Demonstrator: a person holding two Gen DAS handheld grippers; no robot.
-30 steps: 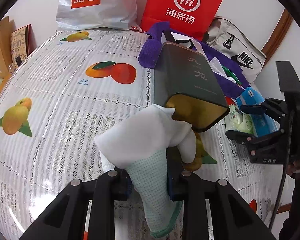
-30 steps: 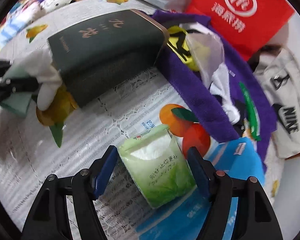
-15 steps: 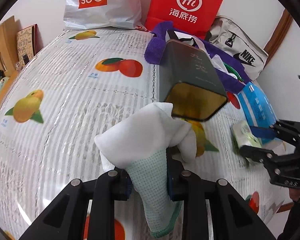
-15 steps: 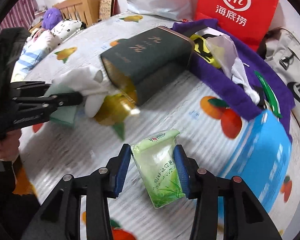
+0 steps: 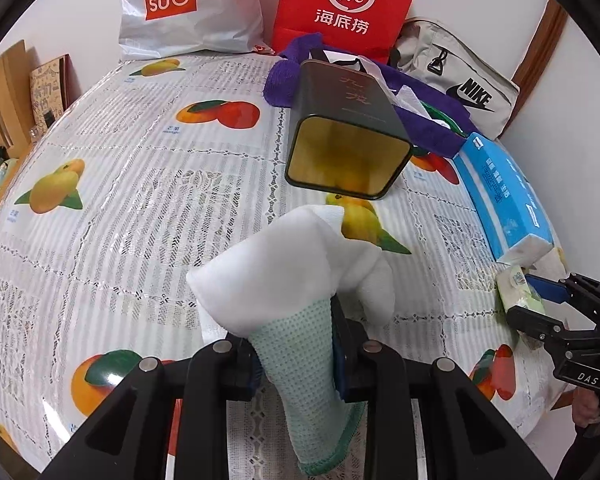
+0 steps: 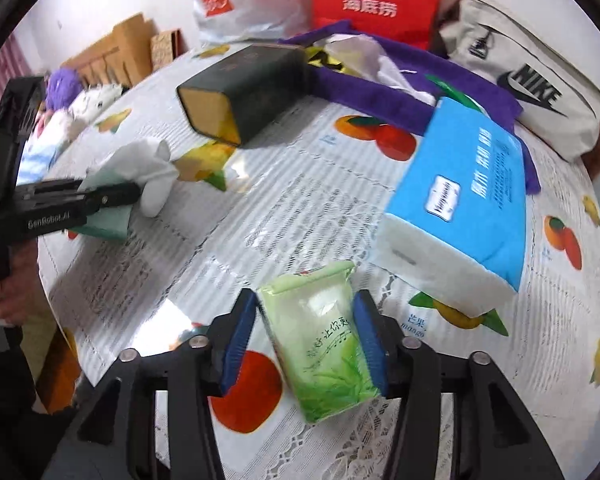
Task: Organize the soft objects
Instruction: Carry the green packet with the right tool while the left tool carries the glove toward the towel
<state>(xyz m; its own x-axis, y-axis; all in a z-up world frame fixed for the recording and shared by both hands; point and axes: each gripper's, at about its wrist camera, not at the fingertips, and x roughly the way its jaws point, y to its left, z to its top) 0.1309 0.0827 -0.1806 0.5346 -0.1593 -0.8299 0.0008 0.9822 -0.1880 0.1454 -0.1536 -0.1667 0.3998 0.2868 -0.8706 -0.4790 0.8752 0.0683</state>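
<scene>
Tissue pack, formerly squeezed, now loose between opening fingers.

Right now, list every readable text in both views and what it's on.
"MINISO": white plastic bag.
"Hi" and "海底捞": red paper bag.
"NIKE": beige bag.
"DAS": right gripper.
"GenRobot.AI": left gripper.
"mango": tablecloth.
Chinese print on dark tin, blue tissue pack, green tissue packet: not reliably readable.
</scene>
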